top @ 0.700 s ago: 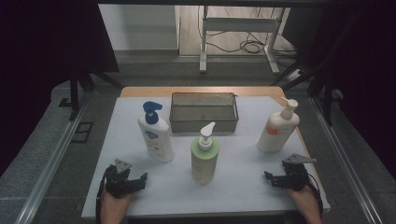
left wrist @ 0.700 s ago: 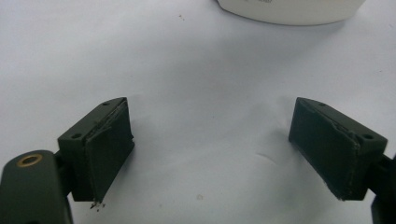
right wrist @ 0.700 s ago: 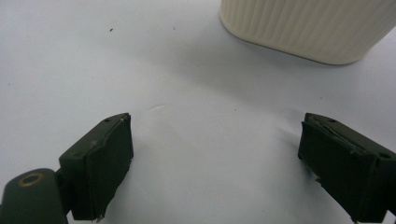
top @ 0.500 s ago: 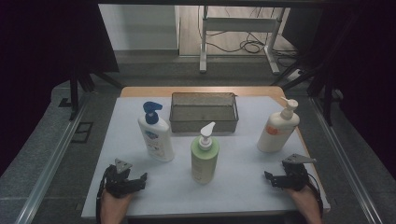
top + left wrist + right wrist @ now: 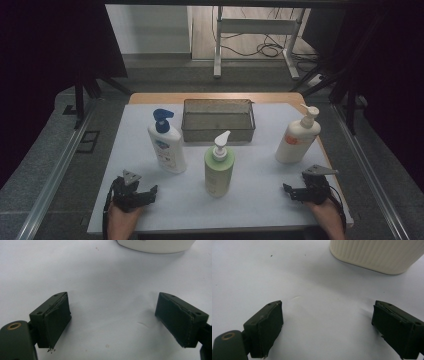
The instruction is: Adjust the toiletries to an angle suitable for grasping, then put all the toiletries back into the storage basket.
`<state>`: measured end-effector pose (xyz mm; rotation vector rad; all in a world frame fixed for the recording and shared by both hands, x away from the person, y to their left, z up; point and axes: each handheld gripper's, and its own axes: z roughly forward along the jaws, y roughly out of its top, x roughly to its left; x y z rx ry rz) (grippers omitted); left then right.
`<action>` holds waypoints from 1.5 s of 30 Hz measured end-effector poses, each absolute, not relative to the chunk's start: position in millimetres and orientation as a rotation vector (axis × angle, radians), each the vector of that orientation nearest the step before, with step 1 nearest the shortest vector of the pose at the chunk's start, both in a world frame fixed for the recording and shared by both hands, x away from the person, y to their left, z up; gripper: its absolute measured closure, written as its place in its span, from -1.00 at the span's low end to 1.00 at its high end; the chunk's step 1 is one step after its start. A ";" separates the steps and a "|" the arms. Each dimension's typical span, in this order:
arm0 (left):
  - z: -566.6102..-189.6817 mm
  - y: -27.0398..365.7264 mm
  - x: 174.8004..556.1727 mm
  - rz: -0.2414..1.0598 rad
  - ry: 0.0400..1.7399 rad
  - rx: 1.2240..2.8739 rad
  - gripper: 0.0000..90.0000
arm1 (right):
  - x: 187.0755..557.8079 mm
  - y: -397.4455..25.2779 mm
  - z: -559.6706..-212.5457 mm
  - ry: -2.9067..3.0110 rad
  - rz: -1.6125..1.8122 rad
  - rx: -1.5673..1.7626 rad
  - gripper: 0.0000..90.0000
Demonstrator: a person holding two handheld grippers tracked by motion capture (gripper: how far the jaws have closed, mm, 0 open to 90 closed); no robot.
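Three pump bottles stand upright on the white table sheet [image 5: 260, 200]. A white bottle with a blue pump [image 5: 166, 142] is at the left, a green bottle with a white pump [image 5: 219, 166] in the middle, a cream bottle with an orange label [image 5: 296, 136] at the right. A metal mesh basket [image 5: 218, 120] sits behind them. My left gripper [image 5: 144, 190] rests open near the front left edge; the white bottle's base [image 5: 155, 245] lies ahead of its jaws. My right gripper [image 5: 290, 190] rests open at the front right, with the cream bottle's ribbed base [image 5: 377, 255] ahead. Both hold nothing.
The sheet covers a wooden table [image 5: 150, 98] whose far edge shows behind the basket. Metal rails [image 5: 55, 175] run along both sides. A metal stand [image 5: 255, 30] and cables lie on the floor beyond the table.
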<state>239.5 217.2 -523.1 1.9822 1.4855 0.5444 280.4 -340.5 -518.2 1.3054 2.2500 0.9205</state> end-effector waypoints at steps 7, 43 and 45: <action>-523.2 217.2 239.4 0.545 1.486 1.981 -0.73 | 280.3 -341.4 -517.7 2.251 0.930 1.307 -0.75; -523.4 217.2 239.4 0.546 1.486 1.980 -0.73 | 287.2 -352.2 -505.6 2.242 0.971 1.338 -0.66; -523.5 217.2 239.4 0.547 1.486 1.980 -0.73 | 288.2 -353.2 -504.2 2.242 0.971 1.339 -0.65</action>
